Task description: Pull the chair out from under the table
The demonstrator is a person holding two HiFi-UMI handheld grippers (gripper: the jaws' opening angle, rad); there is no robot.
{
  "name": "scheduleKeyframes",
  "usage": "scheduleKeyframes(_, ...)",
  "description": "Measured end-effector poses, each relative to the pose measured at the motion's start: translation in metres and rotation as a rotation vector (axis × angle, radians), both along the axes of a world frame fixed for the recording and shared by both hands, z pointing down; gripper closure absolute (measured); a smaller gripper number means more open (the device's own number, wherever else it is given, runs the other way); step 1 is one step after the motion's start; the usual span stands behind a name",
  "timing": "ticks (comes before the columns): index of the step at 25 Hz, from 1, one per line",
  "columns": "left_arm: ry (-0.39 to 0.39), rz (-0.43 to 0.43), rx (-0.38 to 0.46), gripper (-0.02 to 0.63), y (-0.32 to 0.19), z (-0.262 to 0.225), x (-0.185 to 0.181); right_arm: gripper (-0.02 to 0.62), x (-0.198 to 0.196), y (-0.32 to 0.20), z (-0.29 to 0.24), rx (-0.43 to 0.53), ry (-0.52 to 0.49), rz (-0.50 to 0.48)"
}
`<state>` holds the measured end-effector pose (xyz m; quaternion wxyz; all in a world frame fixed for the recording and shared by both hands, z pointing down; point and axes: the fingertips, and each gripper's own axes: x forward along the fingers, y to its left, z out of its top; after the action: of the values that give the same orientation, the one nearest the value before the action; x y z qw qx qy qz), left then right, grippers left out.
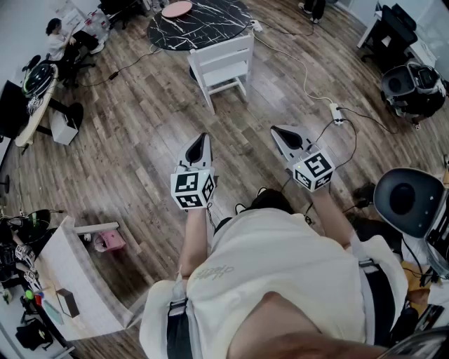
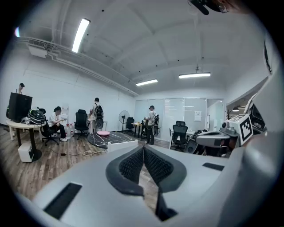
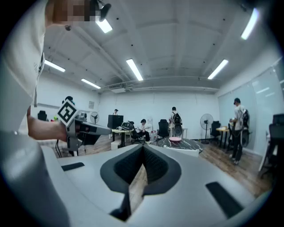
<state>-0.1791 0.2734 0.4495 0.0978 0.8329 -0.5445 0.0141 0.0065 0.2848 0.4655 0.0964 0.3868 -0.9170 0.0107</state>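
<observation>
The white chair stands on the wooden floor, its seat toward the round black marble table and its back toward me. A pink plate lies on that table. My left gripper and right gripper are held side by side, well short of the chair, both shut with nothing between the jaws. In the left gripper view the shut gripper points at the table and the chair's back. In the right gripper view the shut gripper faces the table.
A power strip and cables lie on the floor at the right. A grey office chair stands at the near right, and a white cabinet at the lower left. A person sits at a desk at the far left. Others stand at the back.
</observation>
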Motion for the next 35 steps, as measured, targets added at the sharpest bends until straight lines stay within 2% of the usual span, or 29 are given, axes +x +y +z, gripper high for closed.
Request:
scheduleKeyframes(3,0.005,-0.018,0.035,0.588,-0.006,-0.007,0.0,0.589,0.0,-0.009,-0.002,0.021,-0.034,0.004)
scheduleKeyframes(7,0.021,-0.031,0.028,0.588,-0.001,-0.003,-0.001,0.591,0.013,-0.014,0.006,-0.052,-0.154,0.06)
scheduleKeyframes(15,0.009,-0.005,0.038,0.588,0.006,0.002,0.003,0.589,0.022,-0.011,0.002,-0.003,-0.118,0.068)
scheduleKeyframes(21,0.008,0.021,0.044,0.583,0.009,0.007,0.015,0.589,0.033,-0.004,0.005,-0.031,-0.135,0.086)
scheduleKeyframes(22,0.01,0.028,0.042,0.566,0.009,0.008,0.017,0.57,0.035,-0.004,0.005,-0.033,-0.135,0.095)
scheduleKeyframes(24,0.005,0.035,0.037,0.471,0.009,0.01,0.02,0.411,0.036,-0.005,0.004,-0.026,-0.121,0.111)
scheduleKeyframes(26,-0.004,0.039,0.032,0.462,0.009,0.014,0.022,0.436,0.035,-0.006,0.004,-0.018,-0.107,0.113)
scheduleKeyframes(31,-0.002,0.049,0.002,0.462,0.004,0.026,0.023,0.431,0.034,-0.008,0.013,-0.036,-0.089,0.116)
scheduleKeyframes(35,0.03,0.072,-0.03,0.463,-0.011,0.032,0.035,0.431,0.039,-0.01,0.024,-0.06,-0.055,0.111)
